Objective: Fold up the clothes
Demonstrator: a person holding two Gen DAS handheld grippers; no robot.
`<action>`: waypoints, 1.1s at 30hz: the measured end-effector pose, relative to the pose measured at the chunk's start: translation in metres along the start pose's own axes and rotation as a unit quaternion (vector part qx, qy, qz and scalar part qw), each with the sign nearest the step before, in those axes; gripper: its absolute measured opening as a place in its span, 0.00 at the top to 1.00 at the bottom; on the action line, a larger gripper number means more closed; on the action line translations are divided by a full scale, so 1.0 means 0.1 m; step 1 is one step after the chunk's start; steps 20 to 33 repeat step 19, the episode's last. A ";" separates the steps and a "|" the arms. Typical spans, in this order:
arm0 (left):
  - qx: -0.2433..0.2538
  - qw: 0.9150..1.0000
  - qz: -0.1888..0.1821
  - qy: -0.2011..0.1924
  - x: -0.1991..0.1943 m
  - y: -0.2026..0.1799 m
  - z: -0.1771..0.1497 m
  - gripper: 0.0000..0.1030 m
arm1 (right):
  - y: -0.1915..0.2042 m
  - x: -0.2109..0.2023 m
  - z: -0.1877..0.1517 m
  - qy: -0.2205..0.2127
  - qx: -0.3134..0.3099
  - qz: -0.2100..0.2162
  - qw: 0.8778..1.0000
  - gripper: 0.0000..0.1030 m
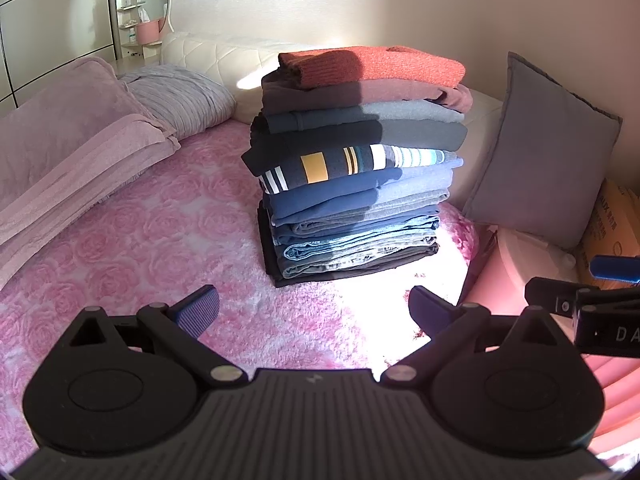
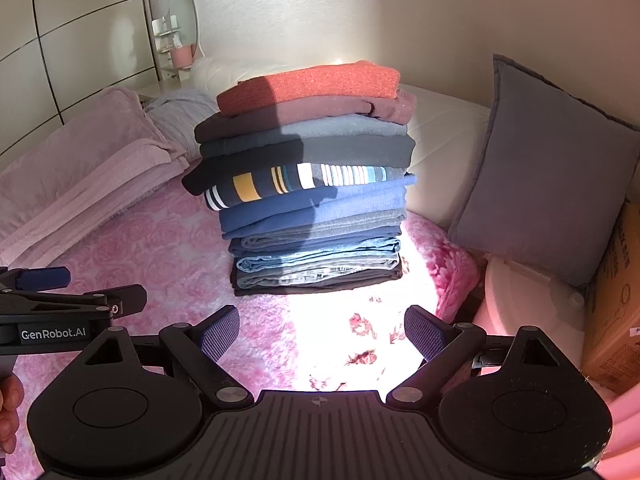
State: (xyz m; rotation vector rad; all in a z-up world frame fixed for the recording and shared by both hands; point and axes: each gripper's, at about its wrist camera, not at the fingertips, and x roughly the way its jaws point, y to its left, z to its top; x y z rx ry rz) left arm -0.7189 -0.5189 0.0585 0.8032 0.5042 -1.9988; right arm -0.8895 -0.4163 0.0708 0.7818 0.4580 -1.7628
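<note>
A tall stack of folded clothes (image 1: pixel 354 164) stands on the pink bedspread (image 1: pixel 140 232); no loose garment shows, so folding looks finished; left gripper (image 1: pixel 314 306) and right gripper (image 2: pixel 322 330) are spread wide, empty

one stack of folded clothes (image 1: pixel 356 160), two hand-held grippers, one grey cushion (image 1: pixel 540 152), two pillows, one cardboard box (image 2: pixel 616 300)

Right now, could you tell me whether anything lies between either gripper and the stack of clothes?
Nothing visible does. Only bare pink blanket lies between the open left gripper, the open right gripper and the stack.
</note>
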 end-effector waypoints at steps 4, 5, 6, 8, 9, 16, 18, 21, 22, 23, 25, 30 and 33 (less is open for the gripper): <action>0.001 1.000 0.002 0.000 0.01 0.00 0.00 0.03 | 0.00 0.02 0.00 0.000 0.000 0.001 1.000 0.11; 0.001 1.000 0.002 0.000 0.02 0.00 0.00 0.03 | 0.00 0.03 -0.01 0.000 0.000 0.001 1.000 0.11; 0.001 1.000 0.003 0.000 0.02 0.00 0.01 0.03 | 0.00 0.03 -0.01 0.000 0.000 0.001 1.000 0.11; 0.001 1.000 0.004 0.000 0.02 0.00 0.01 0.03 | 0.01 0.03 0.00 0.000 0.000 0.002 1.000 0.11; 0.002 1.000 0.004 0.000 0.03 0.00 0.01 0.03 | 0.01 0.03 0.00 0.000 -0.001 0.002 1.000 0.11; 0.001 1.000 0.003 -0.004 0.04 -0.01 0.01 0.03 | 0.03 0.07 0.01 0.002 -0.005 0.003 1.000 0.11; 0.001 1.000 0.002 -0.006 0.04 -0.01 0.01 0.03 | 0.03 0.08 0.01 0.003 -0.005 0.004 1.000 0.11; 0.002 1.000 0.001 -0.006 0.05 -0.01 0.01 0.03 | 0.03 0.09 0.01 0.004 -0.006 0.004 1.000 0.11; 0.002 1.000 0.001 -0.006 0.05 -0.01 0.01 0.03 | 0.03 0.09 0.01 0.004 -0.006 0.004 1.000 0.11; 0.002 1.000 0.001 -0.006 0.05 -0.01 0.01 0.03 | 0.03 0.09 0.01 0.004 -0.006 0.004 1.000 0.11; 0.002 1.000 0.001 -0.006 0.05 -0.01 0.01 0.03 | 0.03 0.09 0.01 0.004 -0.006 0.004 1.000 0.11; 0.002 1.000 0.001 -0.006 0.05 -0.01 0.01 0.03 | 0.03 0.09 0.01 0.004 -0.006 0.004 1.000 0.11; 0.002 1.000 0.001 -0.006 0.05 -0.01 0.01 0.03 | 0.03 0.09 0.01 0.004 -0.006 0.004 1.000 0.11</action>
